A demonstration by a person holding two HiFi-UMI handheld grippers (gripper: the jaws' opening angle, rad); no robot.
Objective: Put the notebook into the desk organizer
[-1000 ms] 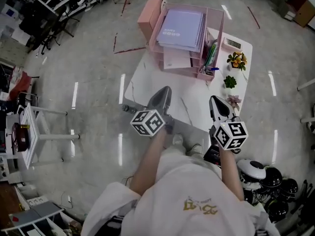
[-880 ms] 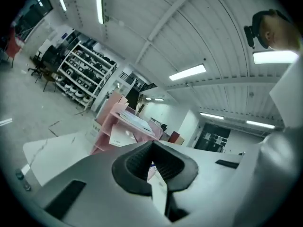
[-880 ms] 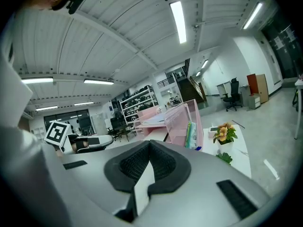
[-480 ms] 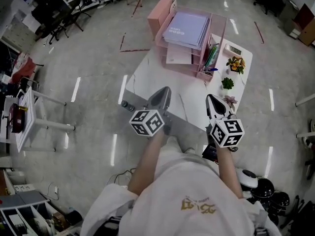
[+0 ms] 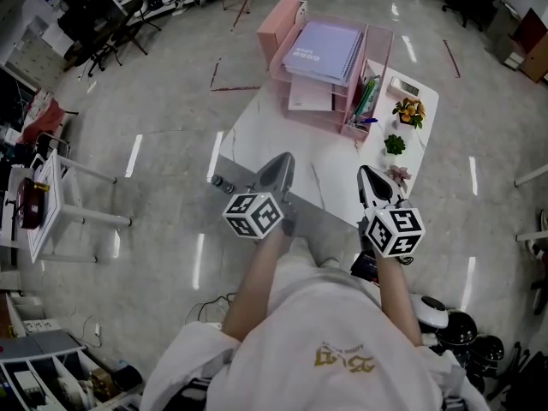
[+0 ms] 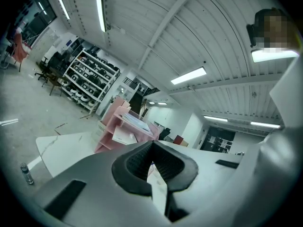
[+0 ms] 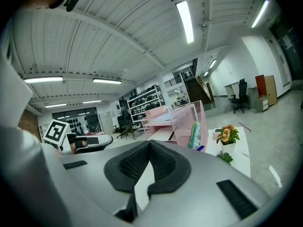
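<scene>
Lavender spiral-bound notebook (image 5: 321,51): we find it lying flat on the top tier of the pink tiered desk organizer (image 5: 379,58), which stands on the white marble-patterned surface (image 5: 257,139).
Left hand-held gripper (image 5: 282,165): jaws together, nothing between them, well apart from the organizer on its near side.
Right hand-held gripper (image 5: 370,178): we note the same, closed and empty, also well short of the organizer.

head view steeply down from above, both gripper views low and tilted upward, all sharing the desk organizer (image 5: 379,54)
</scene>
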